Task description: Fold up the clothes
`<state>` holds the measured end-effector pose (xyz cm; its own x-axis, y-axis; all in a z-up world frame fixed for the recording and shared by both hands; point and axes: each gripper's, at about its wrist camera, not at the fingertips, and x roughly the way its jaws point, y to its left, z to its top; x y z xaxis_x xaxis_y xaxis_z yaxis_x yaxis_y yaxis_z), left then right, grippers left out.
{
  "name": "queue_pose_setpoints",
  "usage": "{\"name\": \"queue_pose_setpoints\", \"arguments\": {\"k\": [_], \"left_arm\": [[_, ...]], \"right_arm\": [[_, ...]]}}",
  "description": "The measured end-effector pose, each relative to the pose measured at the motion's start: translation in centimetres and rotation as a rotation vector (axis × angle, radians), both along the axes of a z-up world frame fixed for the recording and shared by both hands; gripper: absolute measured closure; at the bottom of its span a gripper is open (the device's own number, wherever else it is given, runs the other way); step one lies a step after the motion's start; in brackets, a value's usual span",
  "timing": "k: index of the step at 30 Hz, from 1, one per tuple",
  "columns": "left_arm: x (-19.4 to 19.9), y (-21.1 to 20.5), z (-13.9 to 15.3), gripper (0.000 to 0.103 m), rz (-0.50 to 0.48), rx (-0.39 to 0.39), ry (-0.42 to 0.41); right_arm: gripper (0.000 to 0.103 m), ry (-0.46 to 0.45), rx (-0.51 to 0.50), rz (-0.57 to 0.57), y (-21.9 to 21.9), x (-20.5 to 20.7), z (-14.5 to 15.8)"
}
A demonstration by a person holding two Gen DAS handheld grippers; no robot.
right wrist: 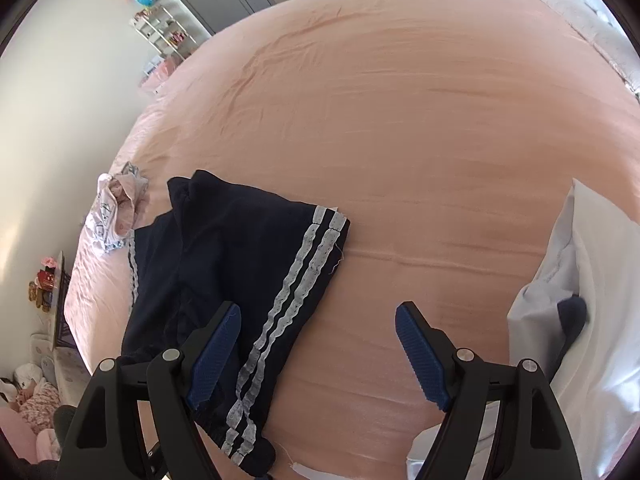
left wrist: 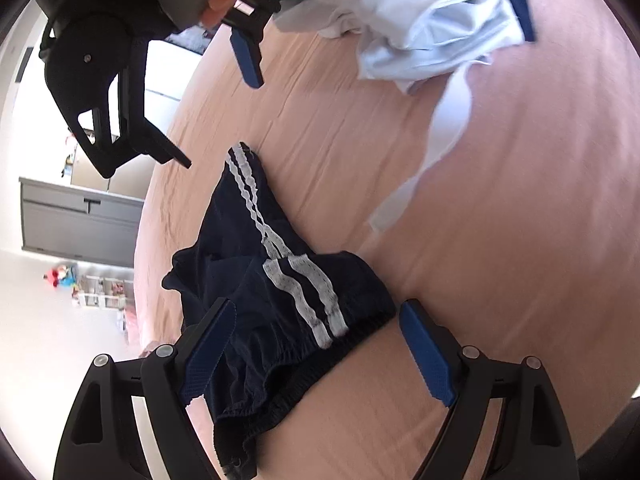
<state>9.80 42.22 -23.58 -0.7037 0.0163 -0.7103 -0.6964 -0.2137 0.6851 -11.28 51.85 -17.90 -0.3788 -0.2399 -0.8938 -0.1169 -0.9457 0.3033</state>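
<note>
Navy shorts [left wrist: 272, 300] with two white side stripes lie crumpled on the pink bed sheet [left wrist: 500, 200]. My left gripper [left wrist: 317, 306] hangs open just over their elastic waistband, one blue pad on each side, not pressing on the cloth. In the right wrist view the same shorts [right wrist: 224, 248] lie flatter at the lower left. My right gripper [right wrist: 318, 307] is open above their striped edge and the bare sheet [right wrist: 400, 120]. The left wrist view also shows the right gripper [left wrist: 221, 122] at the upper left, in a hand. A pale blue-white shirt [left wrist: 420, 8] [right wrist: 580, 260] with navy trim lies bunched nearby.
A small patterned garment [right wrist: 116, 208] sits near the bed's left edge. Beyond that edge stand a shelf with toys [right wrist: 160, 28] and a grey cabinet [left wrist: 80, 220]. A long pale strip of the shirt [left wrist: 440, 120] trails across the sheet.
</note>
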Motion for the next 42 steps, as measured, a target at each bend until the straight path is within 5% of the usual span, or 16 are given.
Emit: {"name": "queue_pose_setpoints", "arguments": {"k": [4, 8, 15, 24, 36, 40, 42], "left_arm": [[-2.2, -0.4, 0.4, 0.020, 0.072, 0.063, 0.001], [-5.5, -2.0, -0.2, 0.058, 0.208, 0.130, -0.080], [-6.8, -3.5, -0.3, 0.062, 0.268, 0.214, -0.175], [-9.1, -4.7, -0.2, 0.063, 0.302, 0.294, -0.267], [-10.1, -5.5, -0.4, 0.063, 0.312, 0.335, -0.305], [-9.5, -5.5, -0.2, 0.063, 0.311, 0.331, -0.298], [-9.3, -5.4, -0.2, 0.063, 0.311, 0.329, -0.294]], "right_arm": [[0.023, -0.049, 0.044, 0.020, -0.6, -1.1, 0.0], [0.023, -0.122, 0.082, 0.040, -1.2, -2.3, -0.4], [0.023, -0.254, 0.159, 0.090, -3.0, -5.7, -0.5], [0.023, -0.444, 0.161, 0.078, -4.5, -10.6, -4.3], [0.025, -0.504, 0.128, 0.012, -3.1, -12.8, -8.0], [0.049, -0.494, 0.158, 0.020, -3.2, -12.7, -8.0], [0.078, -0.477, 0.156, 0.037, -3.5, -12.7, -7.6]]}}
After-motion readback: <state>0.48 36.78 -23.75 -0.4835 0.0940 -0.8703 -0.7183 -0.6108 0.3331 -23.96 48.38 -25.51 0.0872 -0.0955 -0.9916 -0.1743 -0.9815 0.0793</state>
